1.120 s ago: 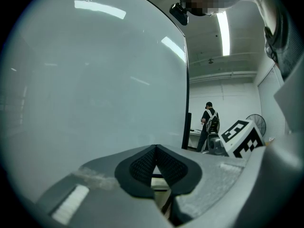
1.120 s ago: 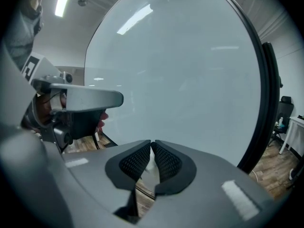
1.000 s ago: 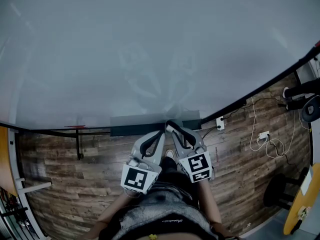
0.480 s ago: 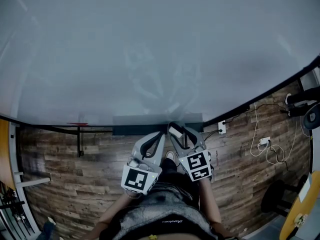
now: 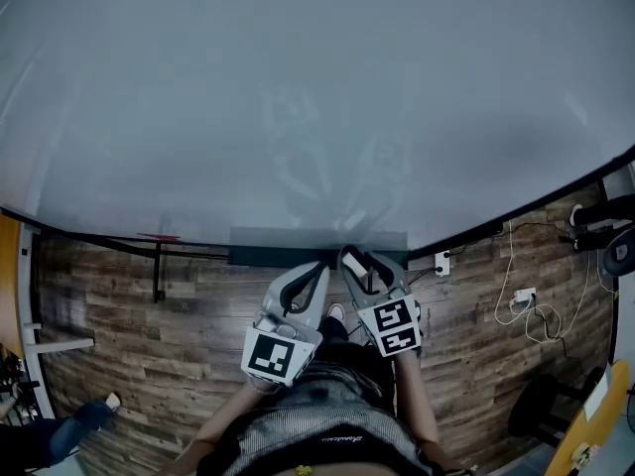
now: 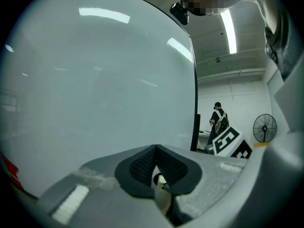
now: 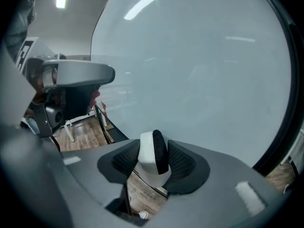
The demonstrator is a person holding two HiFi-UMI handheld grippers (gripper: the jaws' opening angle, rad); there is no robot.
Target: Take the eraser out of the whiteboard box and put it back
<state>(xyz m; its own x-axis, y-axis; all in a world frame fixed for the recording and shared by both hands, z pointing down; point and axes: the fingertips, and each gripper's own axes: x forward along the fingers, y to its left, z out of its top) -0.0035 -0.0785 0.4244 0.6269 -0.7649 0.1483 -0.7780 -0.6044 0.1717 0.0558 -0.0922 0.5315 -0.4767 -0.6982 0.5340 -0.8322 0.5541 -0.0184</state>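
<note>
Whiteboard (image 5: 298,97) fills the whole upper part of the head view, wood floor (image 5: 149,355) under it. The dark whiteboard box (image 5: 268,256) sits on the board's lower edge, centre frame. Both my grippers point at it from below. My left gripper (image 5: 321,266) is closed with nothing in it; its own view shows the pads meeting at the tip, just bare board ahead. My right gripper (image 5: 355,261) is clamped on the eraser (image 7: 153,158), its jaws having just been closing a bit with the eraser between them. The head view gives only a small white bit at the tips. The right gripper view shows it properly: white body, black felt, standing on edge between both pads, out of the box, floor visible underneath. The right gripper view also catches my left gripper at upper left. Only the left gripper view shows a person (image 6: 219,122) and a fan (image 6: 264,128) past the board's right edge. Only the head view shows the cables (image 5: 531,300) at right.
</note>
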